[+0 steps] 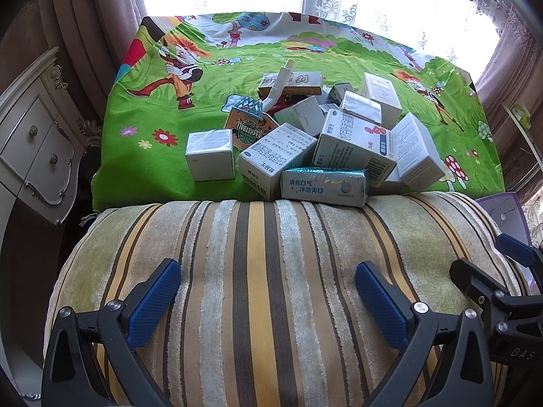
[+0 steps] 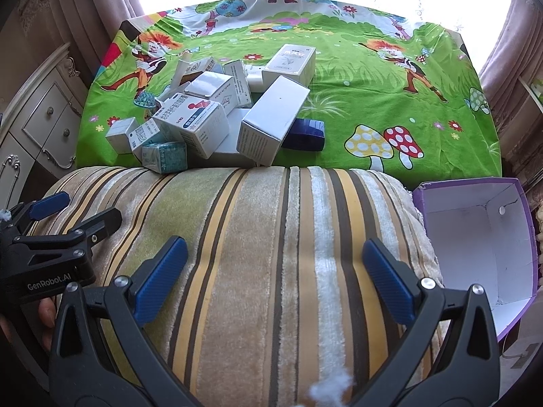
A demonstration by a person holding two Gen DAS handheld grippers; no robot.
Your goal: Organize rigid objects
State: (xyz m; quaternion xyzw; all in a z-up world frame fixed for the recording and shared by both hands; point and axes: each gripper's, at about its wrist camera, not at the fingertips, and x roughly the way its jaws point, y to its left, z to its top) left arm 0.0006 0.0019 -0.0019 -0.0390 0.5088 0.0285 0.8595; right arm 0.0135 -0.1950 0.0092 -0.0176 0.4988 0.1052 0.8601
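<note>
In the left wrist view, the left gripper (image 1: 268, 291) hangs over a striped cushion (image 1: 271, 271). Its two blue fingers (image 1: 154, 302) are spread wide apart, and nothing is between them. Straight ahead of it, past the far edge of the cushion, a pile of small boxes (image 1: 322, 135) sits on a green cartoon cloth (image 1: 152, 108). The closest one is a shiny teal box (image 1: 324, 186), touching the cushion's edge. A lone white box (image 1: 210, 154) stands ahead and to the left, just beside the pile. A white brush with teal bristles (image 1: 251, 107) leans on the back of the pile, over an orange basketball tag (image 1: 247, 130). The right gripper (image 1: 502, 271) peeks in at the right edge. A white dresser (image 1: 37, 142) stands far to the left.

In the right wrist view, the right gripper (image 2: 275, 264) hangs over the same cushion (image 2: 271, 237). Its blue fingers (image 2: 387, 281) are wide apart too, and it holds nothing. The pile of boxes (image 2: 217, 112) is ahead and to the left. A big white box (image 2: 271, 118) leans at the pile's right side, with a dark blue box (image 2: 305, 134) just beside it. An open purple box (image 2: 482, 237), white inside, sits close on the right. The left gripper (image 2: 74, 217) shows at the left edge, also spread apart.
</note>
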